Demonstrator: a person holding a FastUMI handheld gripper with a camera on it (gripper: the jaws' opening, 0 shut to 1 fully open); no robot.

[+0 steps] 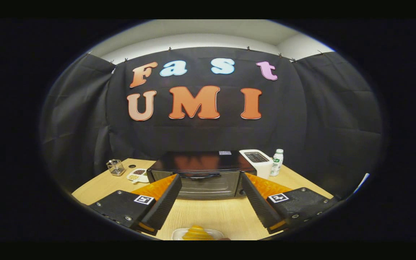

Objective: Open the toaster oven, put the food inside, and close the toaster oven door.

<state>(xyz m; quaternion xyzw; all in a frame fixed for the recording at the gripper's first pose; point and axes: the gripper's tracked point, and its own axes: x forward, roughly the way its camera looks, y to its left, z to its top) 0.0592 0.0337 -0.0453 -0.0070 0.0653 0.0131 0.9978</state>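
Observation:
A black toaster oven (202,173) stands on the wooden table (211,213) just beyond my fingers, its glass door shut and its curved handle (200,176) along the door's top edge. My gripper (209,180) is open wide, the fingers apart and level with the oven's front, touching nothing. Below and between the fingers, near the table's front edge, an orange-yellow piece of food (197,233) sits in a clear shallow dish (179,234); its lower part is cut off from sight.
A white toaster (256,161) and a small plastic bottle (276,162) stand to the right of the oven. Left of the oven are a small wire basket (115,167), a dark round spot on the table (132,166) and a white divided dish of snacks (138,175).

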